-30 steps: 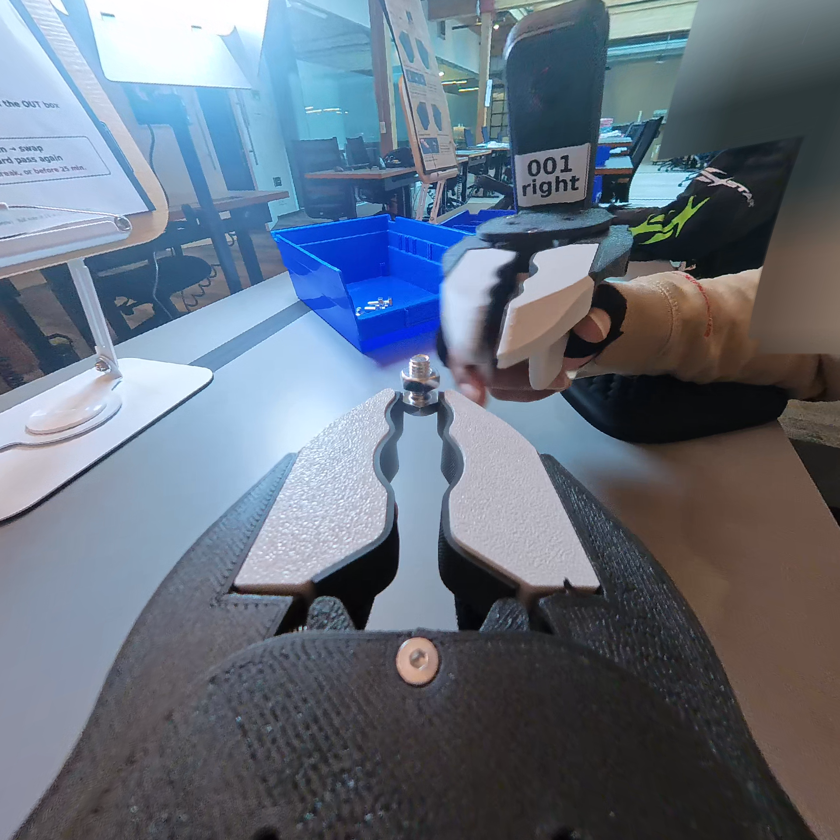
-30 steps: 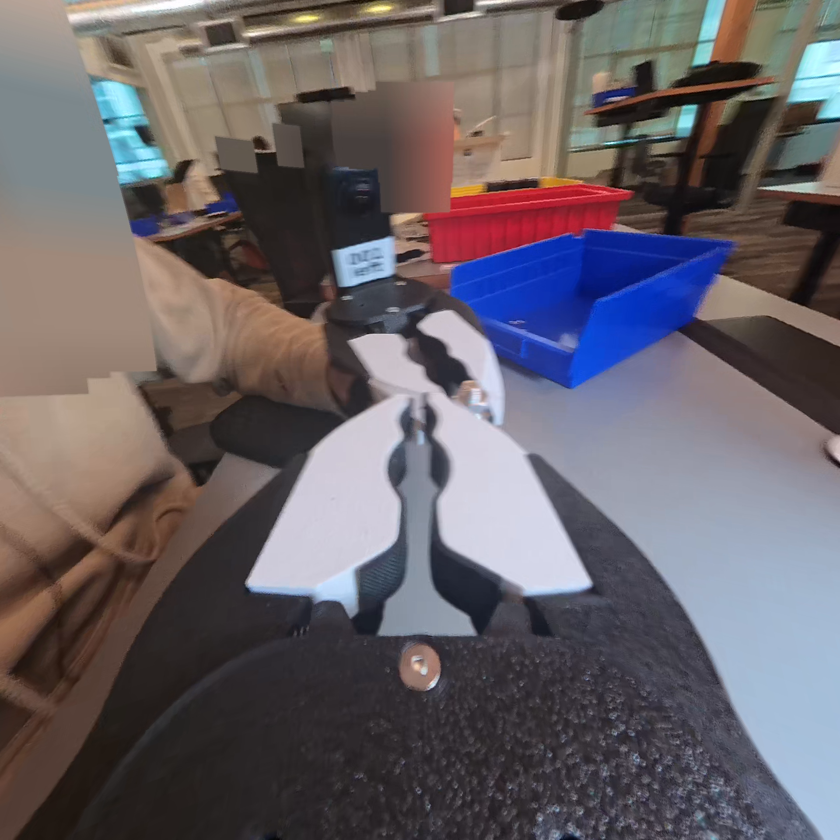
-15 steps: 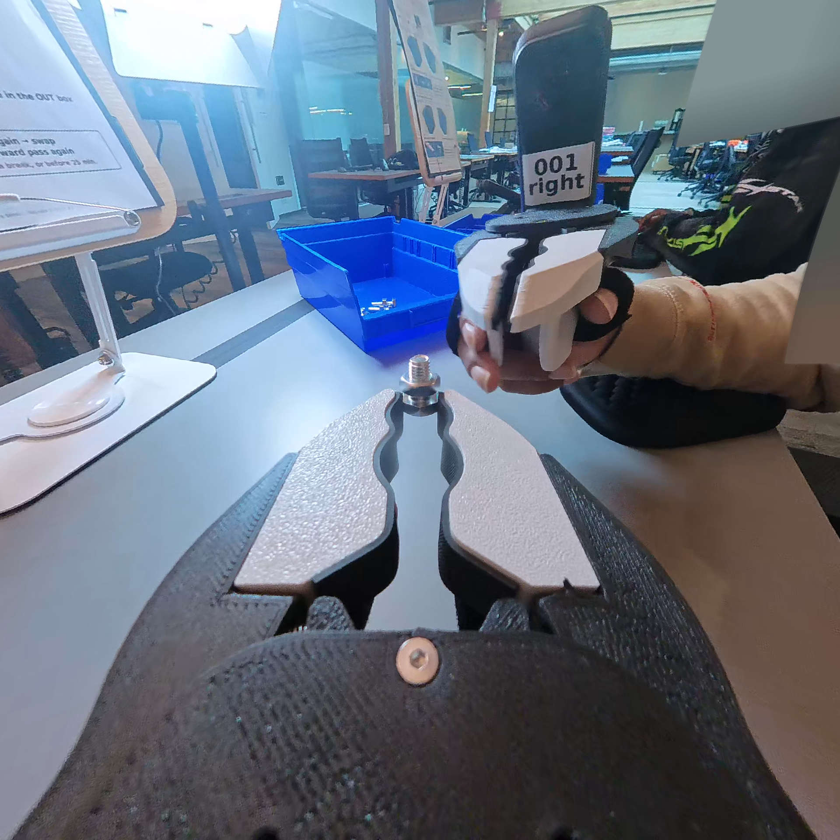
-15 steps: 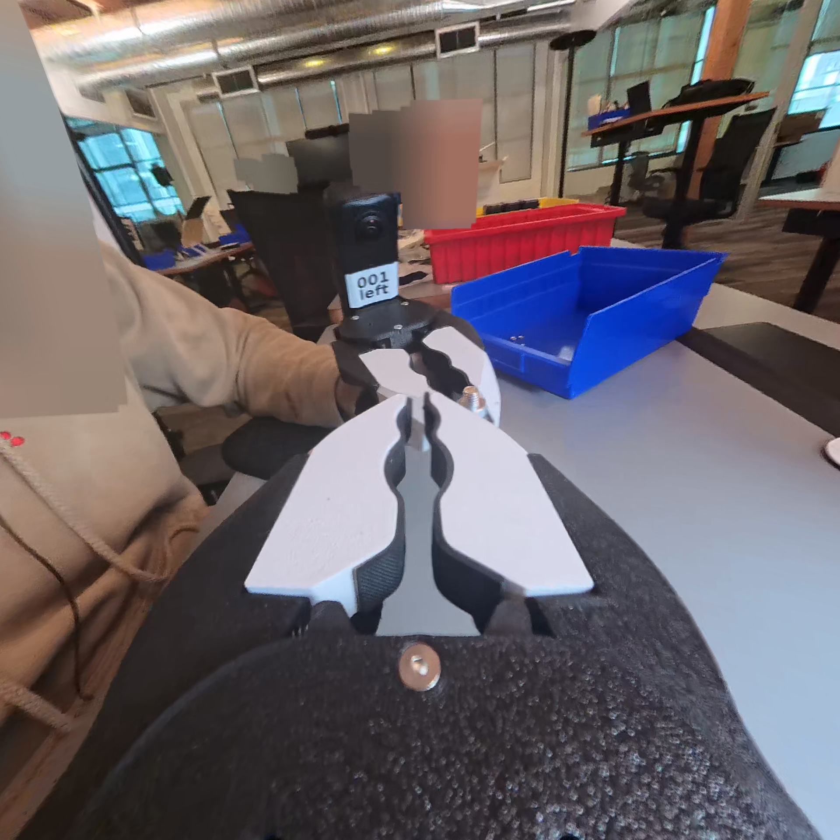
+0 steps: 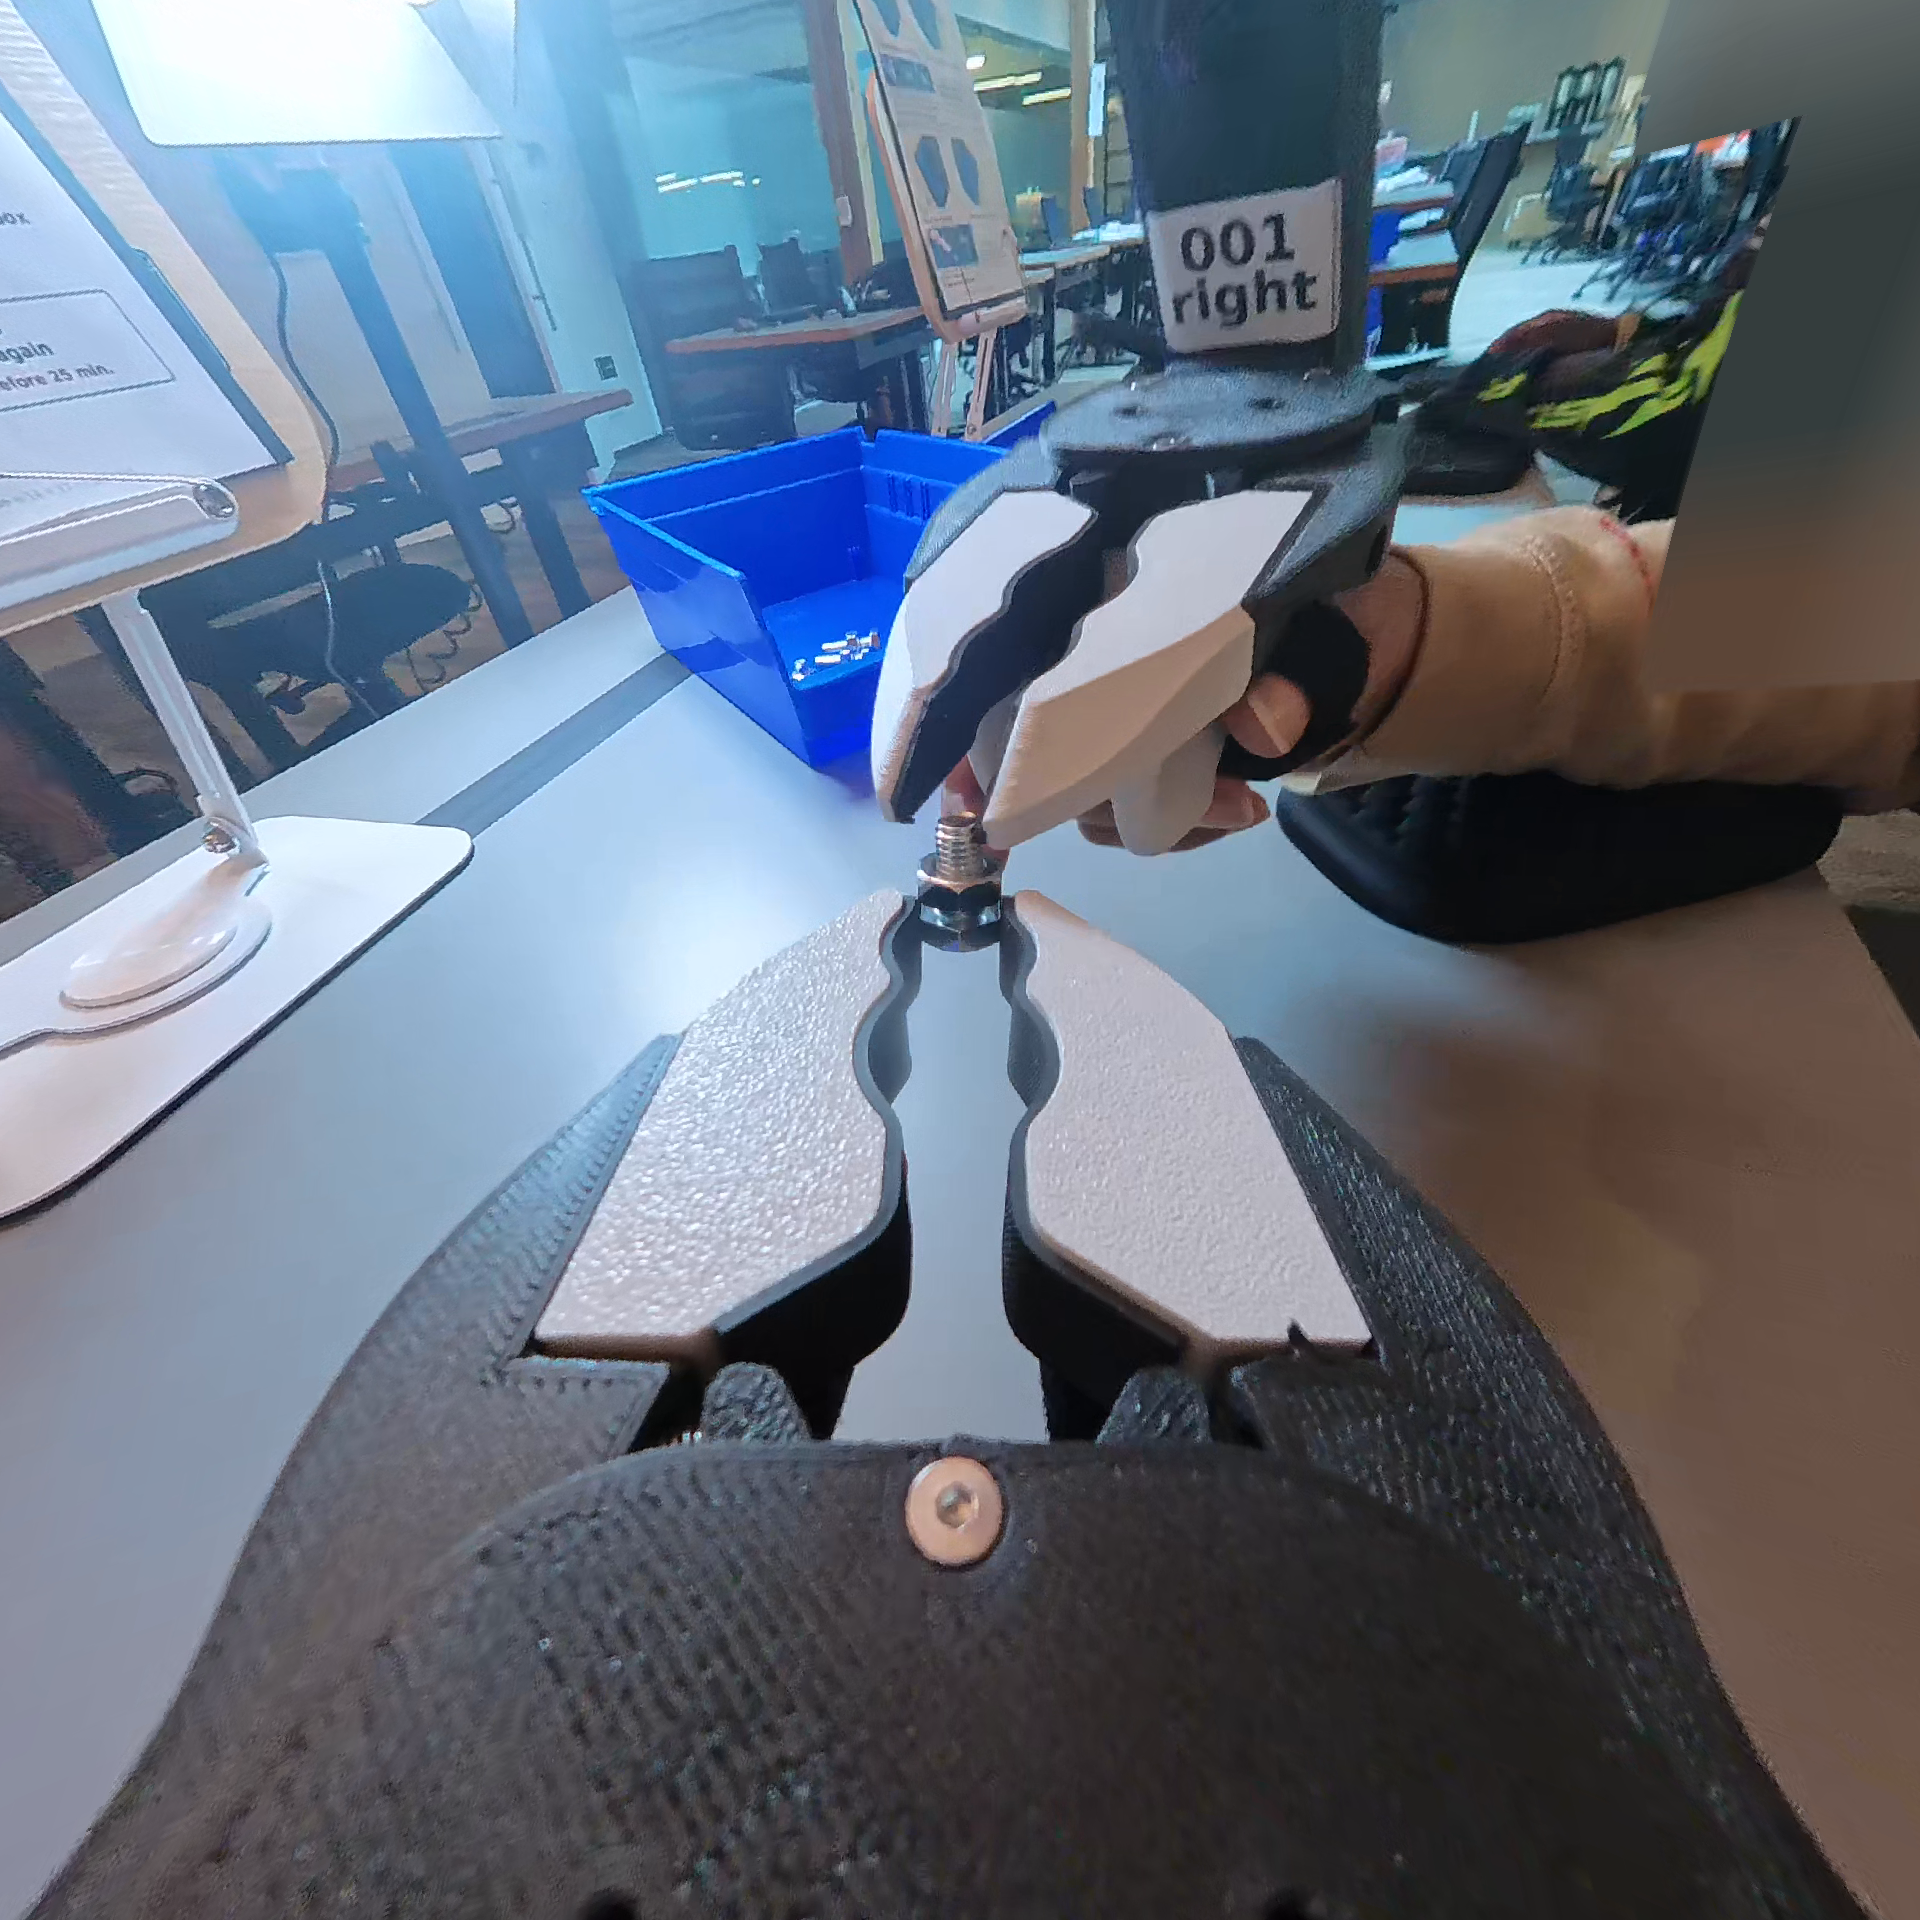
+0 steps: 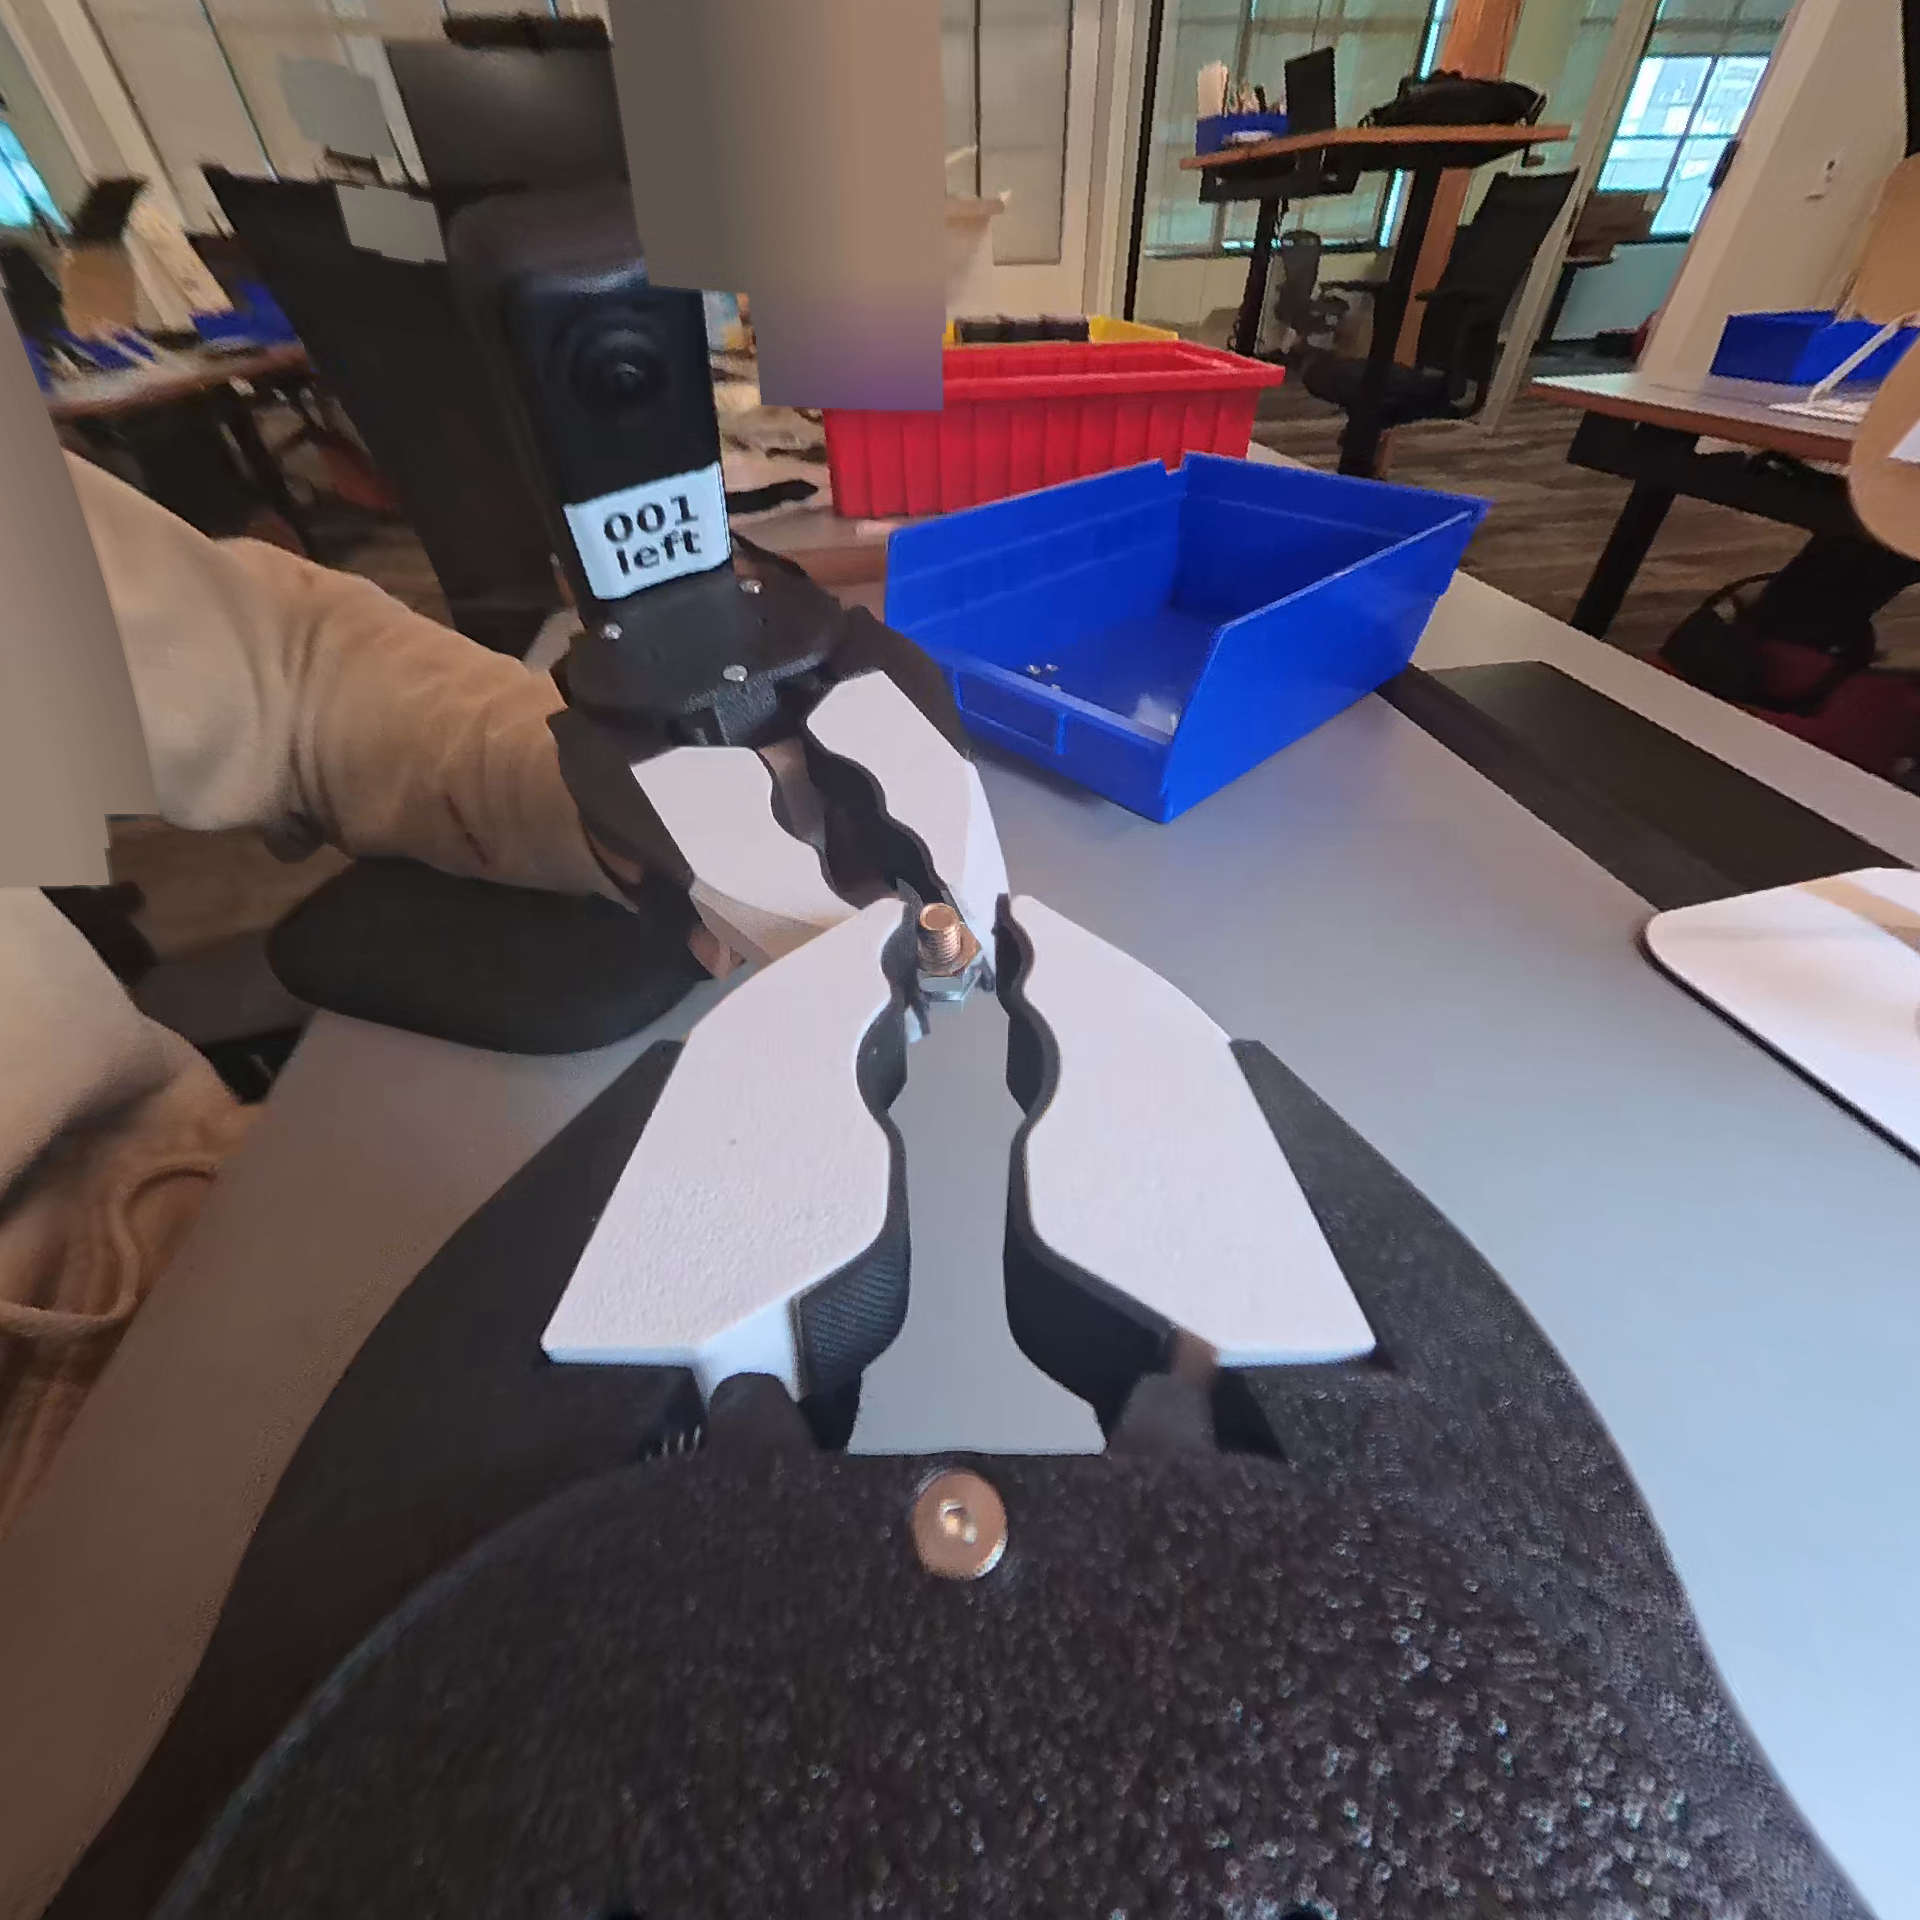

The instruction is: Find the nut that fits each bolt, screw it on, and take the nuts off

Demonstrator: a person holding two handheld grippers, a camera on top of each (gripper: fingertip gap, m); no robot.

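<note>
Open office, grey table (image 5: 436,1039), blue bin (image 5: 748,582) at 11 o'clock. Left gripper (image 5: 958,914) was pinched on the bolt (image 5: 957,836) head, nut (image 5: 954,891) threaded on. Right gripper (image 6: 948,951) hovered slightly open around the nut, no grip yet. Off-centre closing could've tilted the bolt or slipped off.

The bolt (image 5: 957,844) head sits hidden between the left tool (image 5: 956,914) tips.

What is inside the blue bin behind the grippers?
The blue bin holds a few small silvery metal parts on its floor, too small to identify. The right gripper hides the bin's right part in the left wrist view.
</note>
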